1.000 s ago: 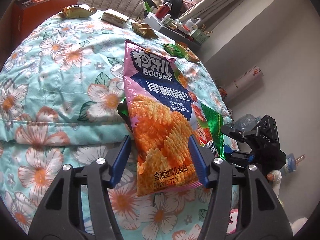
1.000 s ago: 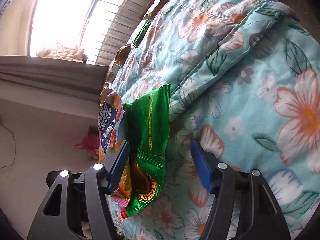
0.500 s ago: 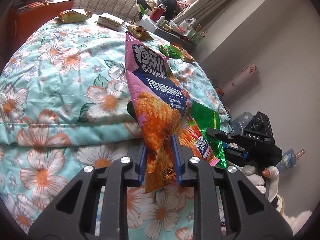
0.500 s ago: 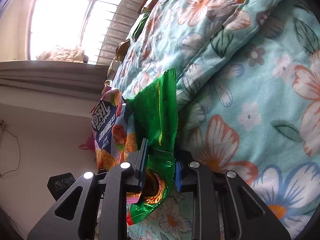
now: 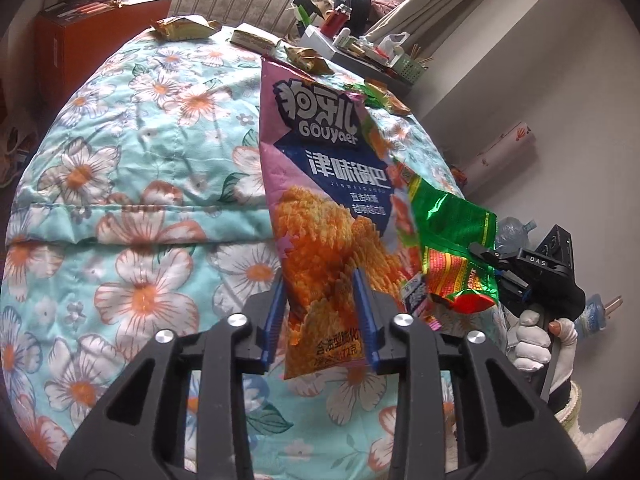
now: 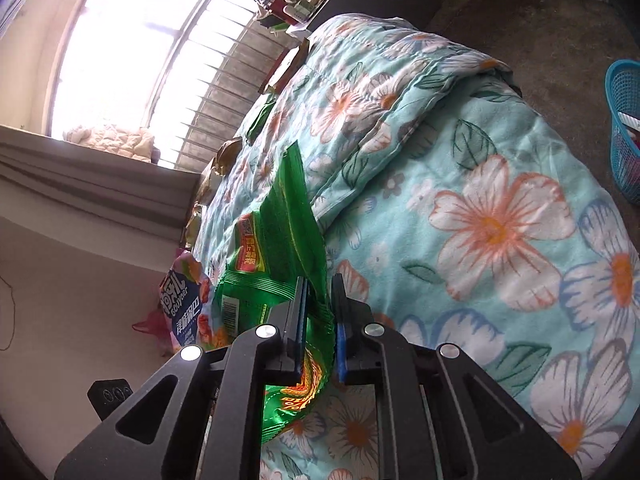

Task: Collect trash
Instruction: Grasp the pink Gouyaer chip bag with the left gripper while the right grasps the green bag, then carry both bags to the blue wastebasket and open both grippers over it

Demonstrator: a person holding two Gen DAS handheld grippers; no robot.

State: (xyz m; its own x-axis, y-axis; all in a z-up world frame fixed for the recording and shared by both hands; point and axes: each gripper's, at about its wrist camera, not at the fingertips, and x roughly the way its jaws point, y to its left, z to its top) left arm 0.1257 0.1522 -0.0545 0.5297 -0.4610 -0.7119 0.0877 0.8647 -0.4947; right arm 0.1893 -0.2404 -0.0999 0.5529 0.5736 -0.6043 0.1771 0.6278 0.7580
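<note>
**Two Snack Bags Held Above a Flowered Quilt**

The left gripper [image 5: 320, 300] was seen with a pink snack bag [image 5: 320, 184] standing between its two blue pads. The jaws were opening, and a thin gap could be seen between the pads and the bag's sides, so the bag was not pressed. The top of the pink bag was pointed up and away from the jaws.

The right gripper [image 6: 318, 308] was closed on a green snack bag [image 6: 280, 248]. Its jaws were closing, and the crinkled foil was pinched between the pads. The bag's open end was hung down past the jaws, and its long flat top was stuck out in front of them.

In the left view, the green bag [image 5: 452, 236] was seen just to the right of the pink bag, touching its edge. Past it, the right gripper was held by a hand in a white glove [image 5: 532, 344].

Under both sets of jaws, a blue quilt with big flowers [image 5: 132, 184] was spread. Far beyond the left jaws, more wrappers [image 5: 184, 28] were left lying on the quilt. A blue basket [image 6: 624, 128] was seen on the floor, far off to the right of the right jaws.
</note>
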